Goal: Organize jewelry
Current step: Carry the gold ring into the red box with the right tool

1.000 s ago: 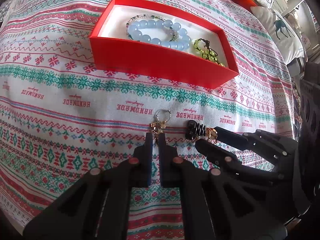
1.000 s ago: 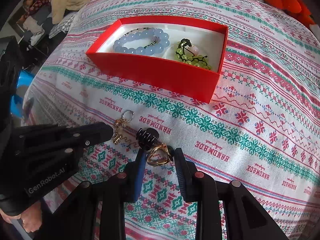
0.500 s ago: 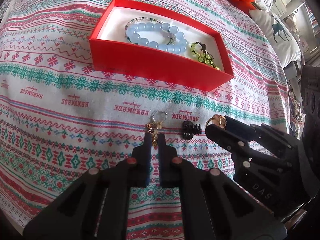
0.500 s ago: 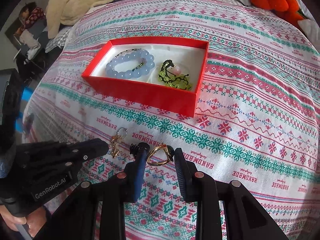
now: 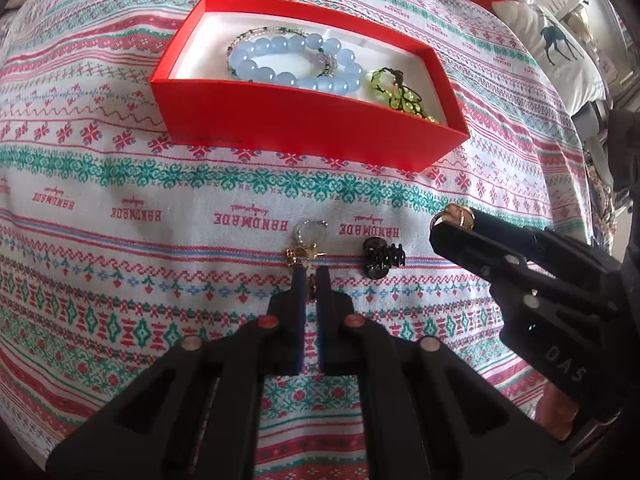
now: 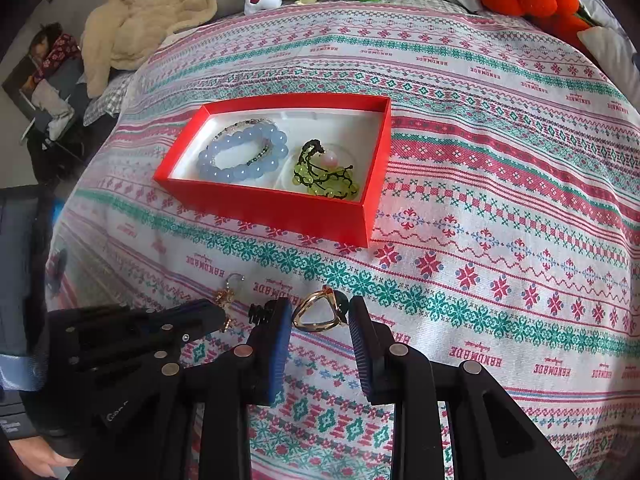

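My left claw (image 5: 311,280) is matte black plastic, its two fingers (image 5: 297,288) lined with dark blue ribbed pads, and a row of round red-brown pins runs across its linkages. My right claw (image 6: 320,320) is the same build with silvery round pins instead. From the left camera I read white letters "DAS" on the right claw's side; from the right camera, a white "Gen" on the left one. A blue sleeve (image 6: 18,372) edges the right view.
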A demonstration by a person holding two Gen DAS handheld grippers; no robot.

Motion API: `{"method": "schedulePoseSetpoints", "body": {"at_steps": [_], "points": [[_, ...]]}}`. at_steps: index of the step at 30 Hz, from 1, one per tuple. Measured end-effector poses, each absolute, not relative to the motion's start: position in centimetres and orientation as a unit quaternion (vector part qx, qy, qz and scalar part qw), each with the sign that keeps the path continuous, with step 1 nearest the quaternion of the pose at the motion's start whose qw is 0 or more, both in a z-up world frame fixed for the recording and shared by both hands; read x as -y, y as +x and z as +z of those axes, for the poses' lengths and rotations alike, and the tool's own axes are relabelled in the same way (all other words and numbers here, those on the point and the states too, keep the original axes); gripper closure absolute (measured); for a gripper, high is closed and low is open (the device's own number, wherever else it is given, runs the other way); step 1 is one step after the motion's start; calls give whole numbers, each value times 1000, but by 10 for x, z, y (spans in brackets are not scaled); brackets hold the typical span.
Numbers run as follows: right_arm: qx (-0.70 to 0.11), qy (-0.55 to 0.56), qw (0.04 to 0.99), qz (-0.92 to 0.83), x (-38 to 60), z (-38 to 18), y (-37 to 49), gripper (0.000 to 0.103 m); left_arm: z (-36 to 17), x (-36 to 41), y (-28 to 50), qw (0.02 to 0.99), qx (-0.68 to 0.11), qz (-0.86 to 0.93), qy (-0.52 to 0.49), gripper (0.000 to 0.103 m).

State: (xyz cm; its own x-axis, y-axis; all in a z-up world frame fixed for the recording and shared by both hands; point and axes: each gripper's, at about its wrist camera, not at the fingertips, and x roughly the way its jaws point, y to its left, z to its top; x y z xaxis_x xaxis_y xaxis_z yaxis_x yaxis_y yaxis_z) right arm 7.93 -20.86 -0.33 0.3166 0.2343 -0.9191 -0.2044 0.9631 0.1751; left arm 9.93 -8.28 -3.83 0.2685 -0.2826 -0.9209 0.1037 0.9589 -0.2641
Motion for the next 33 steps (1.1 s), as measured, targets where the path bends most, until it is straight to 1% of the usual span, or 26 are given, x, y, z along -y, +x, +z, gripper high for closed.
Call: {"method": "schedulePoseSetpoints", "body": {"at_steps": [3, 9, 14, 21, 28, 33], "points": [[-565, 18, 814, 135, 211, -1, 79, 74, -32, 84, 97, 800, -582, -126, -71, 101], [-558, 34, 819, 133, 218, 4, 78, 74, -9, 76, 91, 805, -568, -142, -97, 101], [-539, 52, 830, 134, 225, 14, 79, 74, 16, 57, 88, 819, -541, -147, -121, 101], [-514, 88, 843, 129, 234, 26, 81, 74, 38, 29, 97, 831, -514, -132, -166, 101], [-495, 123, 853, 114, 242, 34, 85, 74, 50, 21, 101, 838, -501, -127, -176, 101], [-482, 167, 853, 110, 246, 36, 94, 74, 52, 29, 110, 837, -498, -130, -184, 101]]}}
